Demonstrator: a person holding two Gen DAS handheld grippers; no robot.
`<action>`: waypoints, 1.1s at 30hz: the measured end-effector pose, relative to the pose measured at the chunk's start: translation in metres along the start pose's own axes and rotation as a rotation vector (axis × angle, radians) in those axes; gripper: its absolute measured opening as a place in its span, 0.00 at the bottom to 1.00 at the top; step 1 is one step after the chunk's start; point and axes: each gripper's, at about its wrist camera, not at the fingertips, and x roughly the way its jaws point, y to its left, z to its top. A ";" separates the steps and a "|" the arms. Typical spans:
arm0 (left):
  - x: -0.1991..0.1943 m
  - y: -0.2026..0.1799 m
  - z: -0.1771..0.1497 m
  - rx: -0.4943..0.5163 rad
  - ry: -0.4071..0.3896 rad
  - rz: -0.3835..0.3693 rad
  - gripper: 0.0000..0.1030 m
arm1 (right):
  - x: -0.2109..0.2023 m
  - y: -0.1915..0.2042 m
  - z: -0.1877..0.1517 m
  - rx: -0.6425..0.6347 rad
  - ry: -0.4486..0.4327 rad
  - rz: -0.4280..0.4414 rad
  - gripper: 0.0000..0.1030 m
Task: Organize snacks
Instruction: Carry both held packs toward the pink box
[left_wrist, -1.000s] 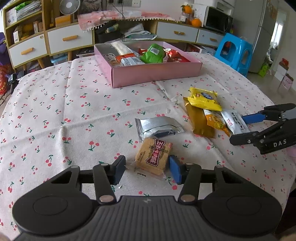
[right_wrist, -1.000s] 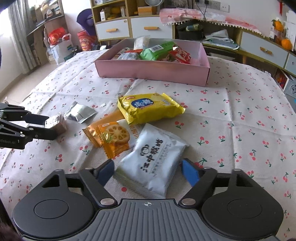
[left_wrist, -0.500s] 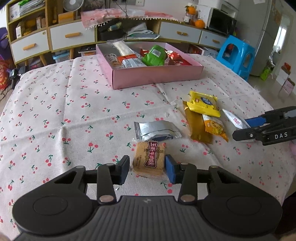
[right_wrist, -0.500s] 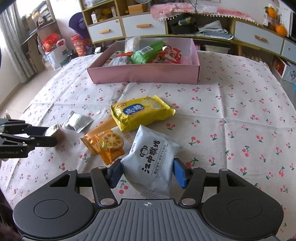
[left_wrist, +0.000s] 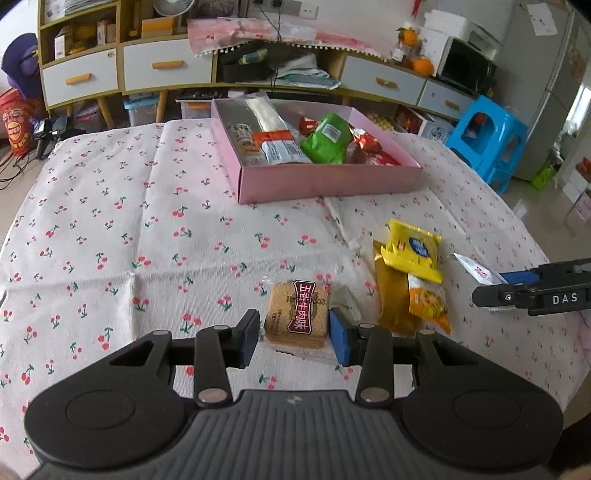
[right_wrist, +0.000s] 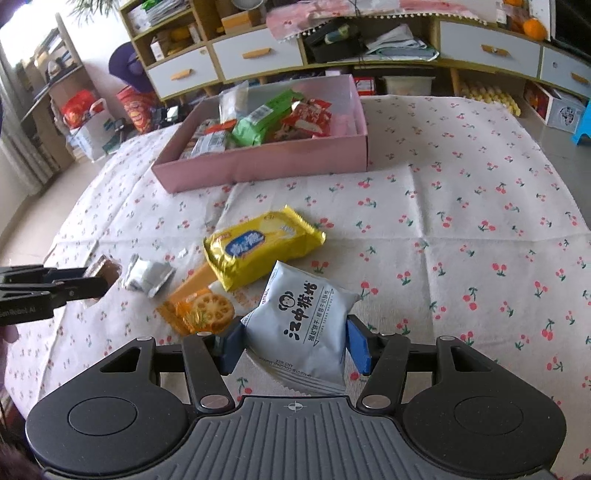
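Gripping a snack each, both claws sit at the near edge of the table, and what matters next is that the open pink cardboard box (right_wrist: 258, 168) lies straight ahead and well apart from both, across the cherry-print tablecloth (left_wrist: 110, 229). The left claw (left_wrist: 293, 336) has just closed on the square brown biscuit packet (left_wrist: 298, 314), whose dark red label runs along the fingers, towards the box. The right claw (right_wrist: 295, 345) has likewise just closed on the pale blue-grey pillow pouch (right_wrist: 303, 325), pinched across its width, long axis pointing forward. Between claws and box lie a crumpled silver wrapper (right_wrist: 147, 275), an orange lotus-root packet (right_wrist: 201, 308) and a yellow biscuit bag (right_wrist: 258, 249). The box's long near wall faces both claws; neither looks clearly nearer.
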 end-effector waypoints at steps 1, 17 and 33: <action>0.000 0.000 0.002 -0.006 0.001 0.001 0.36 | -0.001 -0.001 0.002 0.011 -0.003 0.003 0.55; 0.001 -0.010 0.047 -0.089 -0.044 -0.003 0.36 | -0.009 -0.009 0.047 0.144 -0.050 0.044 0.55; 0.022 -0.006 0.090 -0.246 -0.071 0.017 0.36 | 0.009 -0.013 0.103 0.301 -0.088 0.103 0.55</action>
